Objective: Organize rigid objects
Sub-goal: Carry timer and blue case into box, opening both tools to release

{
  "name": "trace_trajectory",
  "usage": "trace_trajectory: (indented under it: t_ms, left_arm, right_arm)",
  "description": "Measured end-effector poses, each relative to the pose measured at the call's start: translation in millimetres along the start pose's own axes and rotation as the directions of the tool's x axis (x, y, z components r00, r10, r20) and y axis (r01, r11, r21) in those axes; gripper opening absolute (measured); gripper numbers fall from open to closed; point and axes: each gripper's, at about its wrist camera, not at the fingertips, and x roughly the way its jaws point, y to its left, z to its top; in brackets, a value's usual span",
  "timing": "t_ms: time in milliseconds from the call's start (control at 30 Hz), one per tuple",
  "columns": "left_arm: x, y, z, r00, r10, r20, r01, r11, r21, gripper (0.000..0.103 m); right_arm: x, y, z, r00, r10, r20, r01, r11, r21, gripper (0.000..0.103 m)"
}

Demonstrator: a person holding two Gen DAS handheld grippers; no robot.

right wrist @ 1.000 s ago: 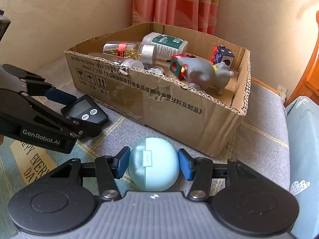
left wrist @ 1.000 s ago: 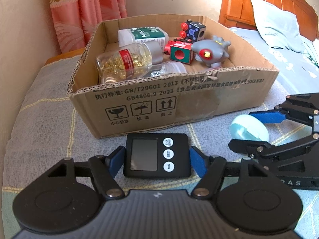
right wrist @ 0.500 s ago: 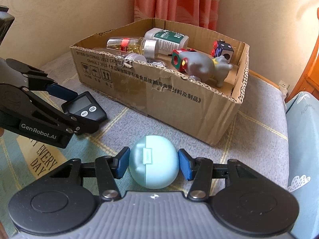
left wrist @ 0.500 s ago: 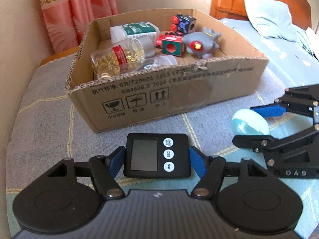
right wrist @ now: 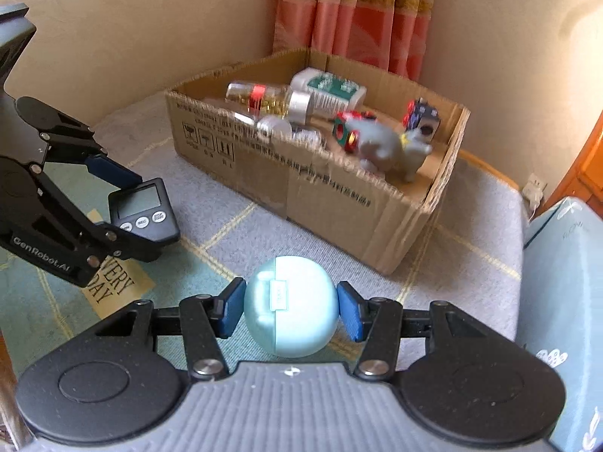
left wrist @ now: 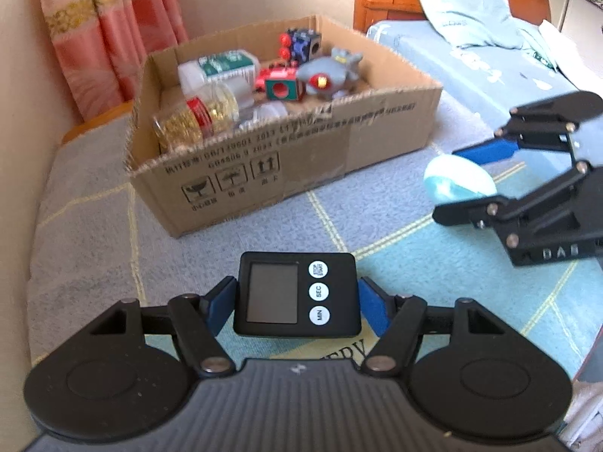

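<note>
Left tongs (left wrist: 297,303) clamped the timer (left wrist: 296,293), right tongs (right wrist: 288,307) clamped the blue egg case (right wrist: 290,305). Both clear of the blanket. Box (left wrist: 301,150) sat at 12 o'clock of the left, 1 o'clock of the right.

Both claws point downward, the left claw (left wrist: 297,303) and right claw (right wrist: 290,307) each apparently clamped on something.
</note>
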Motion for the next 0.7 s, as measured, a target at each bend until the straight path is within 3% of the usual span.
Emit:
trace_trajectory:
  t_ms: [233,400,700]
  left_arm:
    - [-23,2,4,0.999,0.007,0.051,-0.007,1.000,0.008,0.069]
    - [-36,8,13,0.995,0.034,0.098,-0.034,0.999,-0.006,0.069]
    - [-53,21,47,0.982,0.058,0.181,-0.058,0.998,-0.006,0.069]
  right_arm:
    - [-33,-16,32,0.994,-0.006,0.107,0.007,1.000,-0.008,0.058]
    - [-31,-28,67,0.987,-0.016,0.162,0.018,1.000,-0.010,0.058]
    - [14,-39,96,0.993,0.012,0.119,-0.013,1.000,0.007,0.058]
